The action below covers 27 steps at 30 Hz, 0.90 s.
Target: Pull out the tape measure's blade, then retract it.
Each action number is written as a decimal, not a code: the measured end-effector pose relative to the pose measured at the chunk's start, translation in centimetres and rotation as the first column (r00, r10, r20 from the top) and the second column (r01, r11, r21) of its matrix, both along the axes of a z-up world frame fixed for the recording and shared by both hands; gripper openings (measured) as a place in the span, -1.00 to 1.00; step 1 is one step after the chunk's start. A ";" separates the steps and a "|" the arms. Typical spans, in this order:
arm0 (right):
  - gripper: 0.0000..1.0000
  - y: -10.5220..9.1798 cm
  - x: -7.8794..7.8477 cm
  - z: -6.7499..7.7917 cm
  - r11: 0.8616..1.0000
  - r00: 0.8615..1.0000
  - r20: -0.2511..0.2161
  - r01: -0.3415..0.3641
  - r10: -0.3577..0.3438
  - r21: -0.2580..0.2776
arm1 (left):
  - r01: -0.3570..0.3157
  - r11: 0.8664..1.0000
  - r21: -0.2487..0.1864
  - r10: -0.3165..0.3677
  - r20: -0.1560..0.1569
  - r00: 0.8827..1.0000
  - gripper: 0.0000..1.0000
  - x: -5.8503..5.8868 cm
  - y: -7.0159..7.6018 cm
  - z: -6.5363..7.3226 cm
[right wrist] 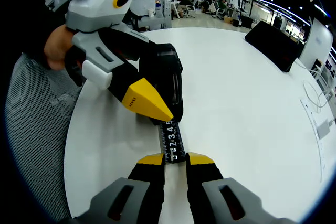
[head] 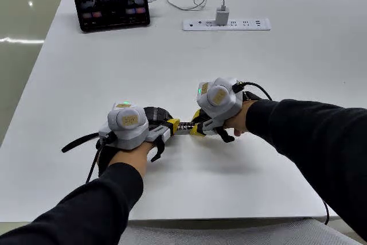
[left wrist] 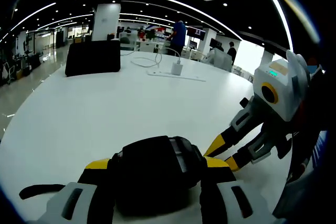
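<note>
Left gripper: clenched around the tape measure case, one yellow-tipped jaw on each flank. The hold seems meant to anchor the body so that it cannot follow the pull.
Tape measure case: low in the middle of the head view. It appears to rest on the white table, with its mouth turned toward the other gripper.
Right gripper: jaws pinched together on the blade near its end, the tips meeting beside the printed numbers. Gripping there gives it the free end to draw on.
Blade: a short length is out, bridging the small gap between the case and the right jaws. The two grippers sit just beside each other.
Stage: by my reading the pull has barely started. Most of the extension and all of the retraction are yet to do.
Next move: it calls for the right gripper to draw straight along the blade's line while the left one holds firm.
Risk: a sideways pull could kink the blade, and a thin pinch could slip and let it snap back.
Background: a tablet and a power strip lie at the top of the head view, well apart from the work.
</note>
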State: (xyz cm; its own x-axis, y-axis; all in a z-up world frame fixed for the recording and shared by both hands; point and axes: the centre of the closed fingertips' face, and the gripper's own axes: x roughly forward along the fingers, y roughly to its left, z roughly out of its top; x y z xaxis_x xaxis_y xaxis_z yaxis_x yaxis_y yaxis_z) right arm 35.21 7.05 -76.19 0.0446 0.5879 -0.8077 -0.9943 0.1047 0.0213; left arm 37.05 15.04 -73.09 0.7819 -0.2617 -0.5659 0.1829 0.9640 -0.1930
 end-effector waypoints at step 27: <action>-0.78 1.9 -0.2 0.2 0.999 1.000 -0.009 -0.027 0.028 0.045 | -0.013 1.000 -0.018 0.013 0.001 1.000 0.24 0.0 0.0 0.1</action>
State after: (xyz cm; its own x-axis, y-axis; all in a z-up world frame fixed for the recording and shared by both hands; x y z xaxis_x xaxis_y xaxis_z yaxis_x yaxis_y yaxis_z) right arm 35.05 8.95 -75.97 0.0206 0.6249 -0.7804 -0.9965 0.0761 0.0347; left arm 37.07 15.08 -73.01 0.7861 -0.2613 -0.5602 0.1706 0.9628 -0.2098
